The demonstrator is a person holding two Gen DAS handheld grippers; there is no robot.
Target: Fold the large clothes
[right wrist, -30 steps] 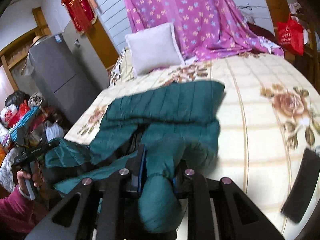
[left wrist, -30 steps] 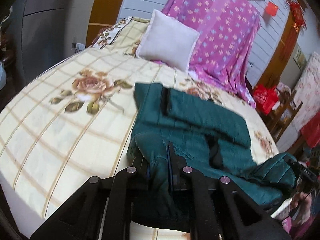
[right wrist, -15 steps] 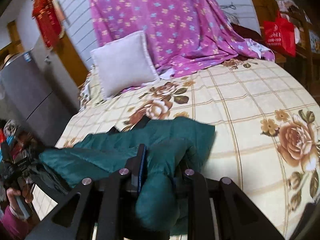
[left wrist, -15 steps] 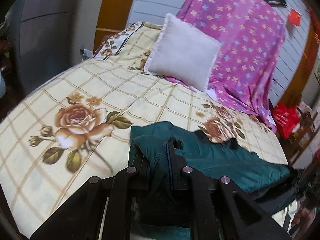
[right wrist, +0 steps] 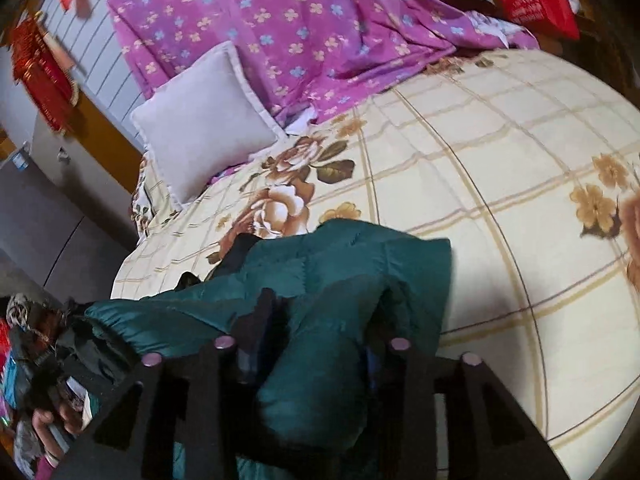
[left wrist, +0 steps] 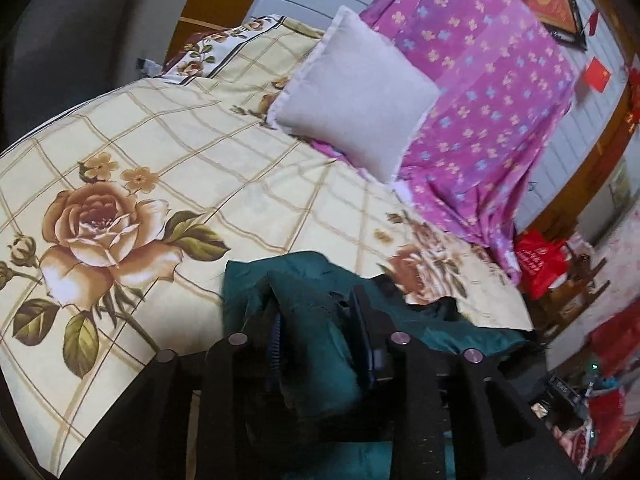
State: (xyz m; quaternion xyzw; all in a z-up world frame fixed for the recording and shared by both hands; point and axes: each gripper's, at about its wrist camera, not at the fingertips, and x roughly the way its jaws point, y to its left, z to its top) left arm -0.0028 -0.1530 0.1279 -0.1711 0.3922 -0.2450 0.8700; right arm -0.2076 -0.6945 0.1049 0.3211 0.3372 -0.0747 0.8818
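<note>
A dark teal padded jacket [left wrist: 320,352] hangs bunched between both grippers, lifted off the floral bedspread [left wrist: 200,184]. My left gripper [left wrist: 318,320] is shut on a fold of the jacket. My right gripper [right wrist: 320,320] is shut on another fold of the jacket [right wrist: 340,280], whose far edge droops toward the bedspread [right wrist: 500,184]. A black lining strip [left wrist: 436,306] shows at the jacket's far side. Most of the garment is hidden below the gripper bodies.
A white pillow [left wrist: 356,92] and a purple flowered sheet [left wrist: 480,100] lie at the head of the bed. A red bag [left wrist: 540,260] stands beside the bed. A grey cabinet [right wrist: 44,216] stands at the bed's other side.
Both grippers have lifted the jacket off the bed and drawn it back toward the near edge. The garment, spread flat a second ago, now hangs bunched. Both views tilted up and rolled.
</note>
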